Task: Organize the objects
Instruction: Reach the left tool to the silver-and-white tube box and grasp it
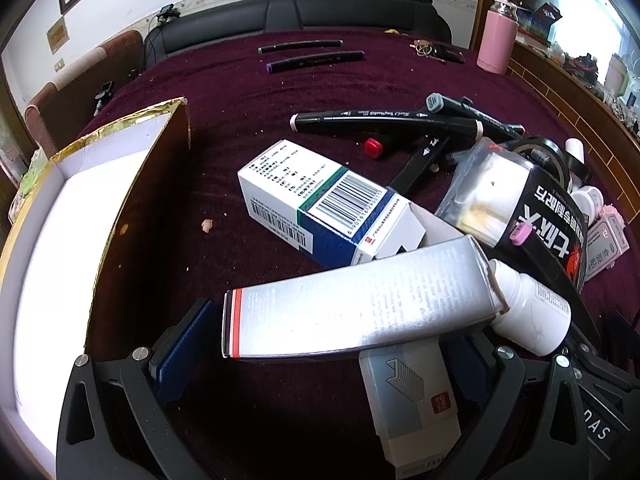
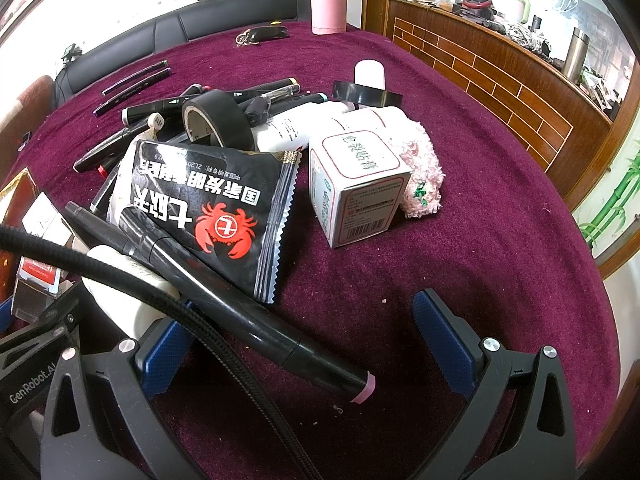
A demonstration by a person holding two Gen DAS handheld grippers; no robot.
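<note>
Clutter beside bare cloth

My left tool is a matte black plastic frame with two broad, triangular arms, each cut through by a slot and pinned with round silver screws. Its fingers wear dark blue, finely textured pads. Beside it sits a black bracket with white letters. My right tool is built the same: black arms, silver screw heads, blue ribbed pads. A black braided cable runs across it, and white "GenRobot.AI" lettering marks the black mount on its left.
</note>
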